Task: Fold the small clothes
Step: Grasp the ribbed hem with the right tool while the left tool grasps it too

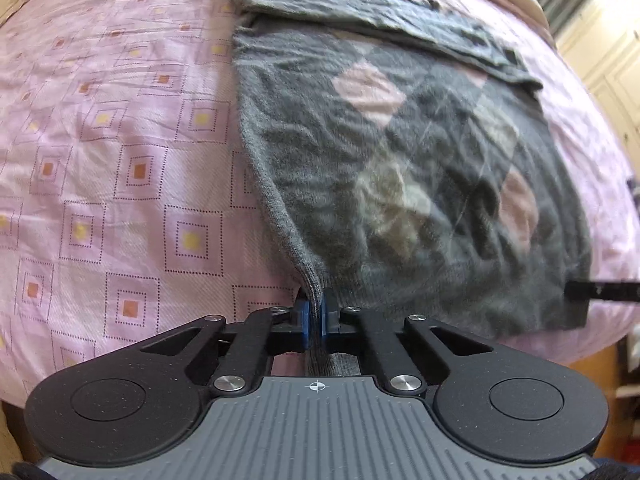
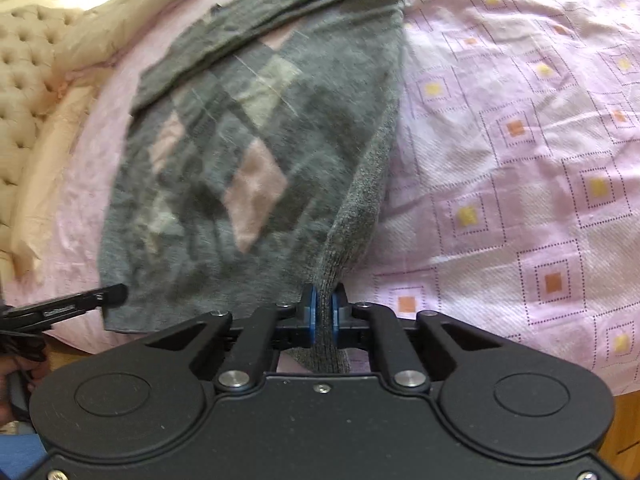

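A grey knit sweater point(image 1: 400, 152) with pink and cream diamonds lies on the pink bedsheet point(image 1: 120, 140), its sleeves folded across the far end. My left gripper point(image 1: 316, 312) is shut on the sweater's near left hem corner, the fabric pulled up between the blue pads. My right gripper point(image 2: 324, 312) is shut on the near right hem corner of the same sweater point(image 2: 256, 140). The right gripper's finger point(image 1: 600, 291) pokes in at the right edge of the left wrist view. The left gripper's finger point(image 2: 80, 300) shows at the left of the right wrist view.
The pink patterned sheet point(image 2: 520, 140) covers a bed. A beige tufted headboard point(image 2: 20, 100) and a cream pillow point(image 2: 100, 28) lie at the left of the right wrist view. White cabinet doors point(image 1: 608, 52) stand beyond the bed. A hand point(image 2: 12, 380) holds the left gripper.
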Action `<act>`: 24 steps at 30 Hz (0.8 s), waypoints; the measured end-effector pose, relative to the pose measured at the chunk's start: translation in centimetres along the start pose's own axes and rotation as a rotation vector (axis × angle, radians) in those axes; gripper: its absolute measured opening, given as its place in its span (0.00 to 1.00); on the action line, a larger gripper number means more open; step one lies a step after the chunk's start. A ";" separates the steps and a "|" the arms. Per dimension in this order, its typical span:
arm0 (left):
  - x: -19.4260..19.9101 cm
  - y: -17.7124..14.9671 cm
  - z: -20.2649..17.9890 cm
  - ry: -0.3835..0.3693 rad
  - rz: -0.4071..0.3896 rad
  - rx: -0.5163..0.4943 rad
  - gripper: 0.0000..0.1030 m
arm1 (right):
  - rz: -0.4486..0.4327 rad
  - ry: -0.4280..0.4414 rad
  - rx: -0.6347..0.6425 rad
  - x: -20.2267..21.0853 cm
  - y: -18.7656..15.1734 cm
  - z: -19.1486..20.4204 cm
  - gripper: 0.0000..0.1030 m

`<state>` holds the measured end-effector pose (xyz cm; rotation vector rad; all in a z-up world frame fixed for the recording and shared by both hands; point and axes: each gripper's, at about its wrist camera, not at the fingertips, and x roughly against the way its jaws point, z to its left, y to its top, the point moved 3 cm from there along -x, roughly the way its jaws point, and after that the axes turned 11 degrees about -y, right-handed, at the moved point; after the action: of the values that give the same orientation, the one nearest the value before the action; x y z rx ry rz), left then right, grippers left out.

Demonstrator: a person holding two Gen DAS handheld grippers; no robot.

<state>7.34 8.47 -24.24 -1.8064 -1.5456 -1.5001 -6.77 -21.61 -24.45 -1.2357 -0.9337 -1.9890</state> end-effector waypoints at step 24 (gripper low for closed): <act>7.8 20.1 -2.5 -0.042 -0.475 0.130 0.04 | -0.370 0.213 -0.013 6.9 20.6 2.1 0.13</act>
<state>22.30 3.34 -9.39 -1.4706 -2.1486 -1.5116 7.84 -32.41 -12.41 -0.8799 -1.1022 -2.3604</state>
